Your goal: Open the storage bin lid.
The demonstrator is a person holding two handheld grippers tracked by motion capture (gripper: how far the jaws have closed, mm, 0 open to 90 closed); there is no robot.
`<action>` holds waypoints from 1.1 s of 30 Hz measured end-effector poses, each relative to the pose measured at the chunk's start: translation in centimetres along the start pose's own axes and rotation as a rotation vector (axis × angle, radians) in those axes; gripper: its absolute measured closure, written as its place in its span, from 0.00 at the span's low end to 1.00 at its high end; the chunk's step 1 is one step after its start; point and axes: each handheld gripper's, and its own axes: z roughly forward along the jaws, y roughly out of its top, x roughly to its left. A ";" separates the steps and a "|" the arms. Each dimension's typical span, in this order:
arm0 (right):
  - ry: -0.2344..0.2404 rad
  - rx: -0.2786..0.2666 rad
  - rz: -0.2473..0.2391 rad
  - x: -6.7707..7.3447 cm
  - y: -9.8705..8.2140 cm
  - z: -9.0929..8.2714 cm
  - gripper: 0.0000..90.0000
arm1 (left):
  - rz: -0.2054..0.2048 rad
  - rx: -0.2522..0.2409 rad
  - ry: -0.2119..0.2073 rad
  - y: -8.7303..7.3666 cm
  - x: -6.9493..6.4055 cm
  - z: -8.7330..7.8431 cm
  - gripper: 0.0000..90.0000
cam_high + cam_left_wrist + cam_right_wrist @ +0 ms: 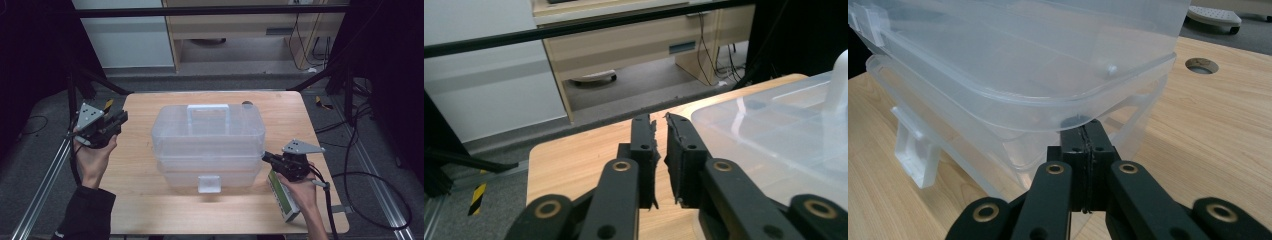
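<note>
We see the clear plastic box (207, 145) in the middle of the wooden table (140, 210). Our right gripper (266, 158), jaws closed together, pokes its tips under the lid's rim at the box's right end. Our left gripper (121, 119) hovers off its left side, jaws nearly closed, gripping nothing.

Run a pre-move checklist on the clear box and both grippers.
1. Clear plastic box sits flat on the table: ok.
2. Right gripper shut, tips under the box's lid rim: ok.
3. Left gripper nearly closed, nothing between its pads, apart from the box: ok.
4. Front latch released: cannot tell.
5. Green-and-white carton under the right hand, near the table edge: not ok.
</note>
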 end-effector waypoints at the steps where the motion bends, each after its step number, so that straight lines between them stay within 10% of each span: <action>1: -0.003 0.001 0.000 0.0 0.0 0.0 1.00 | -0.016 -0.003 0.000 -0.7 0.0 0.0 0.92; 18: -0.008 0.005 0.006 0.2 0.0 0.2 1.00 | -0.051 0.101 -0.003 -7.6 -2.5 0.1 0.99; 33: -0.007 0.005 0.000 0.2 -0.1 0.3 0.99 | 0.020 0.153 -0.168 -9.0 -5.6 0.9 0.99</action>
